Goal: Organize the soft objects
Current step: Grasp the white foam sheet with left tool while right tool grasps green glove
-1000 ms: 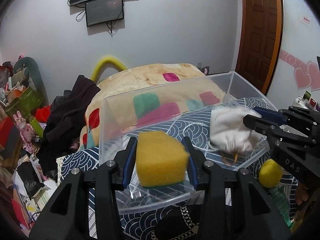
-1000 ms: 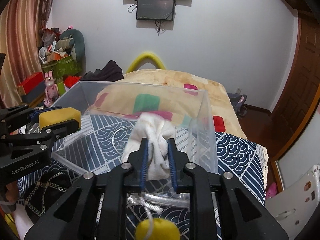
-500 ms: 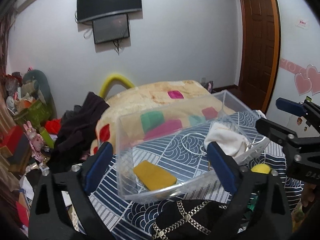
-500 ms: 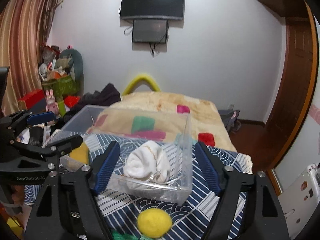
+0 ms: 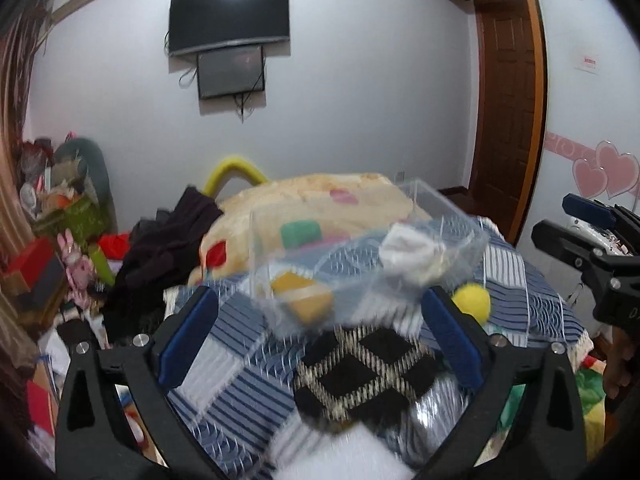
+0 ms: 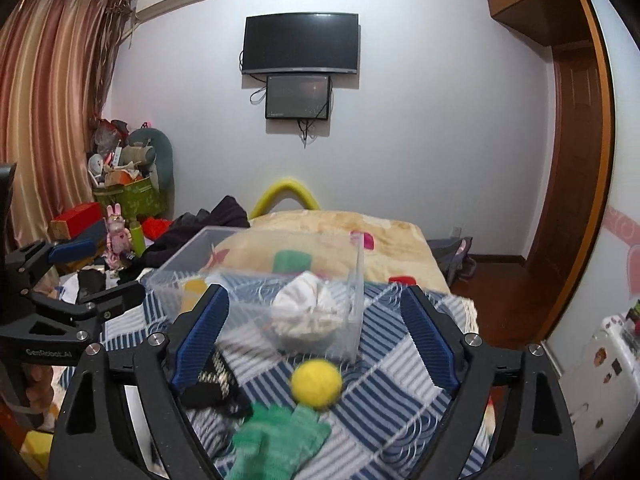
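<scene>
Both jaws apart and empty, three soft things still outside the bin

We see the sponge (image 5: pixel 306 300) and white cloth (image 6: pixel 310 312) inside the clear bin (image 6: pixel 358 280) on the bed; reaching for the yellow ball (image 6: pixel 316 388) we may roll it off the quilt or snag the green glove (image 6: pixel 280 436) or the black patterned cloth (image 5: pixel 360 372).

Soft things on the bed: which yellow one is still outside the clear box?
The round yellow ball, on the striped cover in front of the clear box. The yellow sponge lies inside.
</scene>
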Demonstrator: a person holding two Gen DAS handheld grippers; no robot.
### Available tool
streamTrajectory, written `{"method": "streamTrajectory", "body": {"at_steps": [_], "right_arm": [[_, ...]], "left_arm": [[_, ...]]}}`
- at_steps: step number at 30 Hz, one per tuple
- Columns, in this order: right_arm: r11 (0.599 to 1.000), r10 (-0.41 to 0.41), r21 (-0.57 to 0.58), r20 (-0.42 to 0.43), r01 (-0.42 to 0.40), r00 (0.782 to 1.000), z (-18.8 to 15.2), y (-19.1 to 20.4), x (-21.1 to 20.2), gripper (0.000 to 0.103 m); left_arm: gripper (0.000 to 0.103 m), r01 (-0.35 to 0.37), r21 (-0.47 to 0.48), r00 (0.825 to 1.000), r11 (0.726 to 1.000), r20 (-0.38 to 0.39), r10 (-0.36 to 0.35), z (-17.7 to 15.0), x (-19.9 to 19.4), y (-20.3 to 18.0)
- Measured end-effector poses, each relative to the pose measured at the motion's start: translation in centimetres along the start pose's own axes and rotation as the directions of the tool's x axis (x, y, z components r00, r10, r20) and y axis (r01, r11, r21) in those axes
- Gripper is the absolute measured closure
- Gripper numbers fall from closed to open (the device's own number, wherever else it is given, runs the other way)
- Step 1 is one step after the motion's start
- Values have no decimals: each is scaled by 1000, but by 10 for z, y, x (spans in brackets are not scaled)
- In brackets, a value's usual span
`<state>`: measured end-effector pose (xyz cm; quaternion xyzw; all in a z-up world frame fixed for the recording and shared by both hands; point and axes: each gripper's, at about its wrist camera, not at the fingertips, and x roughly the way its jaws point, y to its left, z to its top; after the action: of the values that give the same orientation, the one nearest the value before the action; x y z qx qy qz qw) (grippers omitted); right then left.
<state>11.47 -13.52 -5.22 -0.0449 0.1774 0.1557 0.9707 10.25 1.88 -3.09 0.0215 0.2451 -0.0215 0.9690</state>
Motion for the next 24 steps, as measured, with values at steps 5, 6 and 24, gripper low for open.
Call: {"method": "streamTrajectory", "body": {"at_steps": [5, 6, 24], "right_arm": [[1000, 3, 18, -50, -2, 999, -20, 5, -2, 16], [1000, 1, 19, -67, 0, 998, -26, 7, 2, 16], [997, 49, 67, -292, -31, 955, -101, 14, 26, 18]], "left_arm": [[0, -12, -48, 997, 999, -73, 9, -33, -2, 1], [0, -20, -53, 996, 998, -82, 16, -39, -3, 0], [0, -59, -11, 978, 998, -200, 56, -120, -3, -20]]}}
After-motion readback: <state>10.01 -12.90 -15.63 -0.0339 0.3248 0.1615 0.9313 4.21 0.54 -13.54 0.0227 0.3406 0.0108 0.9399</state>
